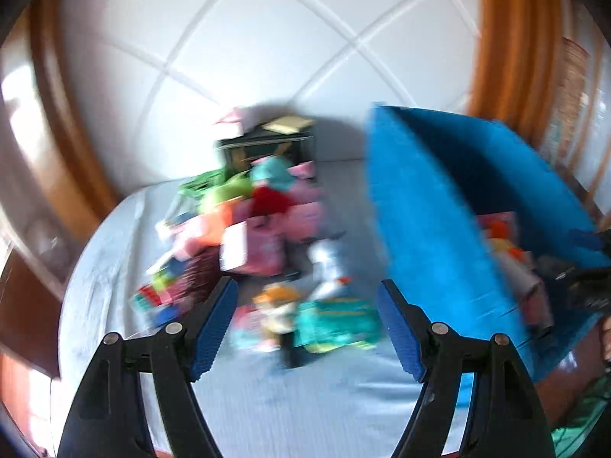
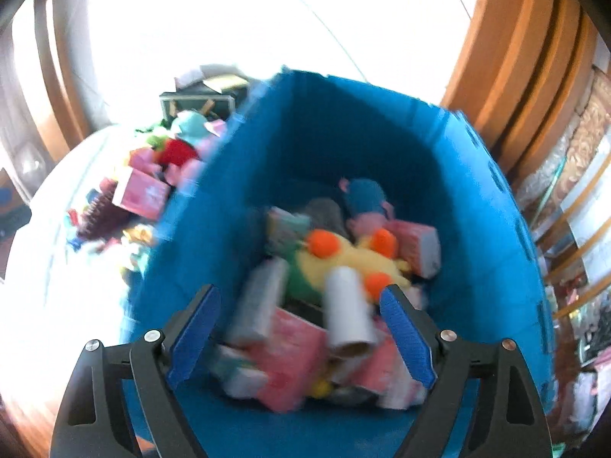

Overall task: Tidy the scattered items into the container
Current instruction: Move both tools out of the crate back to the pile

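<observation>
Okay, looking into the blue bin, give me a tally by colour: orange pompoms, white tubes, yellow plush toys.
Orange pompoms: 3
White tube: 1
Yellow plush: 1
Total: 5
The pink boxes are too blurred to count.

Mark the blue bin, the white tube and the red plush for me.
blue bin [image 2: 477,229]: right wrist view, inner right wall.
white tube [image 2: 345,305]: right wrist view, middle of its side, inside the bin.
red plush [image 1: 269,200]: left wrist view, centre of its body, on the pile.
</observation>
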A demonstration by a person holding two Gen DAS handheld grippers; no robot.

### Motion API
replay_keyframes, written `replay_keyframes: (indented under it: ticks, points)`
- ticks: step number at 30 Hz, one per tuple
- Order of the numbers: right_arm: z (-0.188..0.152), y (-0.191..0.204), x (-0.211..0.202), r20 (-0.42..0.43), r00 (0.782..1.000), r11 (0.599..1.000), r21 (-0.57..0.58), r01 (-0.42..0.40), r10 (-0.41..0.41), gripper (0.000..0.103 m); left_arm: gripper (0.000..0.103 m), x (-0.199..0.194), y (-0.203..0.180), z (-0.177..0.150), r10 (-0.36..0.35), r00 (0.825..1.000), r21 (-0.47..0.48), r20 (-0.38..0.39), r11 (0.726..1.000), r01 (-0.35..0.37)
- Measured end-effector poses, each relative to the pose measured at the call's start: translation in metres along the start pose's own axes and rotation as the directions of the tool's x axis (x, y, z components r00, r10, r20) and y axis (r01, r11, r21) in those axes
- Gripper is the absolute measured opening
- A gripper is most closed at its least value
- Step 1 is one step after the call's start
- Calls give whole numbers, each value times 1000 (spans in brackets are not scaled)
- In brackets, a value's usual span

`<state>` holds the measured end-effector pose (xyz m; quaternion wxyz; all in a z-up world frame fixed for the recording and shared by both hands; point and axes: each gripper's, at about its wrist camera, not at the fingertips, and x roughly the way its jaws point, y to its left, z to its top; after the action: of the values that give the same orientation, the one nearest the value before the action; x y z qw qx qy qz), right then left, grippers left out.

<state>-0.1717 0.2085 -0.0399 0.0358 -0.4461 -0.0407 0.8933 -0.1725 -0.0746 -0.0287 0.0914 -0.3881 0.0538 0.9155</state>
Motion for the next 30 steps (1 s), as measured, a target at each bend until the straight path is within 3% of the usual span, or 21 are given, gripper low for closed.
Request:
replay_keyframes:
  ticks: [3, 5, 9, 14, 20, 25, 30]
  points:
    - [6, 52, -15, 77, 997, 1000, -10, -18, 19, 92, 75, 2, 74, -29, 68, 998, -53, -4, 996, -68]
    - [8, 89, -25, 146, 988, 999, -13, -43, 45, 103, 75, 4, 125, -50, 122, 993, -81, -2, 989, -121]
    - [1, 156, -32, 251, 965, 997, -17, -69, 71, 103, 75, 4, 199, -90, 234, 971, -101, 36, 968, -230]
    - [-12, 217, -9, 240, 959, 989, -20, -148, 149, 103, 75, 14, 264, -128, 253, 967, -154, 10, 956, -248]
    - [-33, 243, 49, 133, 973, 981, 23, -193, 188, 103, 75, 44, 288, -160, 220, 975, -223, -20, 950, -219]
    - [-48, 244, 103, 63, 986, 987, 29, -159, 157, 103, 75, 79, 290, -177, 199, 977, -260, -76, 942, -212]
    - [-54, 242, 155, -15, 982, 981, 43, -189, 190, 103, 75, 125, 284, -186, 168, 974, -290, -149, 935, -206]
